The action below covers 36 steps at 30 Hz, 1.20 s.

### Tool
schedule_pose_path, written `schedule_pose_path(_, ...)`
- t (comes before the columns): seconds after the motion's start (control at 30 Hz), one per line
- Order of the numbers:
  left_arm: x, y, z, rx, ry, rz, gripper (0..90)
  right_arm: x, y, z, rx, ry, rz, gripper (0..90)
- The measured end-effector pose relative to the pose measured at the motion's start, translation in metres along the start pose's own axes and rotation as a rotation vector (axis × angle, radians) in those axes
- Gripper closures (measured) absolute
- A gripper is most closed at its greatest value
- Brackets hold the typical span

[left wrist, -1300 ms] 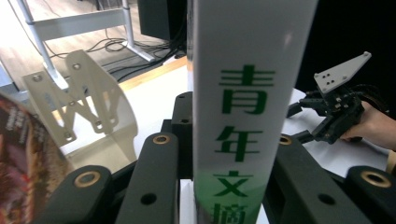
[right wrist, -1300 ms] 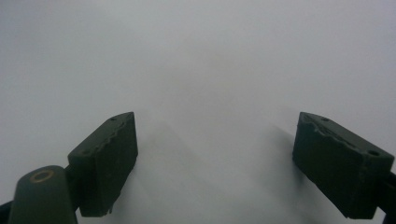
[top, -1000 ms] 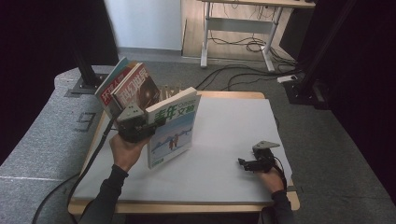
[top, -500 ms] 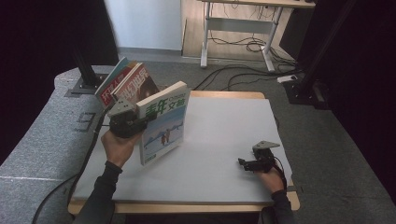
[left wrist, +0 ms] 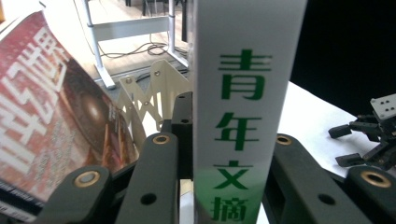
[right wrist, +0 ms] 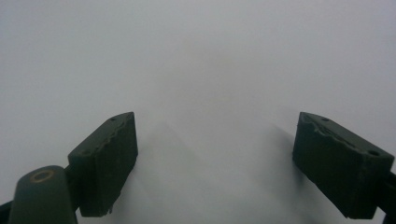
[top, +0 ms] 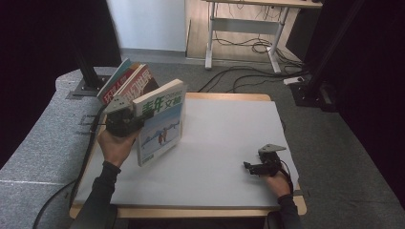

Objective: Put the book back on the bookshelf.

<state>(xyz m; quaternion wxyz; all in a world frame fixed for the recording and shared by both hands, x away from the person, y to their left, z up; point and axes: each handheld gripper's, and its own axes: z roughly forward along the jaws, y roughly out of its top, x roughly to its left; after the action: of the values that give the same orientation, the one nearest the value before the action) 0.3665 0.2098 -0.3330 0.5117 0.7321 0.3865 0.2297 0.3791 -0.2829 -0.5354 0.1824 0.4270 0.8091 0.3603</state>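
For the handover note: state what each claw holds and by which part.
The left claw grips the white book with green characters by its spine edge, upright above the table. The right claw is open, holding nothing.

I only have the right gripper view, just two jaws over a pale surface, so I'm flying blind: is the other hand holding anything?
Observer: Yes. The left gripper is shut on the spine of a white book with green lettering, held upright above the table.
Operator: Where would it go?
Observer: Probably with the leaning magazines at the table's far left corner, just behind it.
Operator: And my gripper?
Observer: The right gripper rests open near the table's right front edge, holding nothing.
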Motion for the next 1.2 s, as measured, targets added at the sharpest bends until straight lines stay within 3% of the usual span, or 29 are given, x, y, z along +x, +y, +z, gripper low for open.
schedule_pose_path(0.17, 0.007, -0.001, -0.003, -0.002, 0.032, -0.023, 74.3, 0.0, 0.0, 0.0, 0.0, 0.0, 0.0, 13.3)
schedule_pose_path(0.37, 0.012, -0.002, 0.002, -0.009, 0.034, -0.05, 74.3, 0.0, 0.0, 0.0, 0.0, 0.0, 0.0, 13.3)
schedule_pose_path(1.2, 0.007, 0.007, 0.045, -0.043, 0.096, -0.048, 74.2, 0.0, 0.0, 0.0, 0.0, 0.001, 0.0, 13.3)
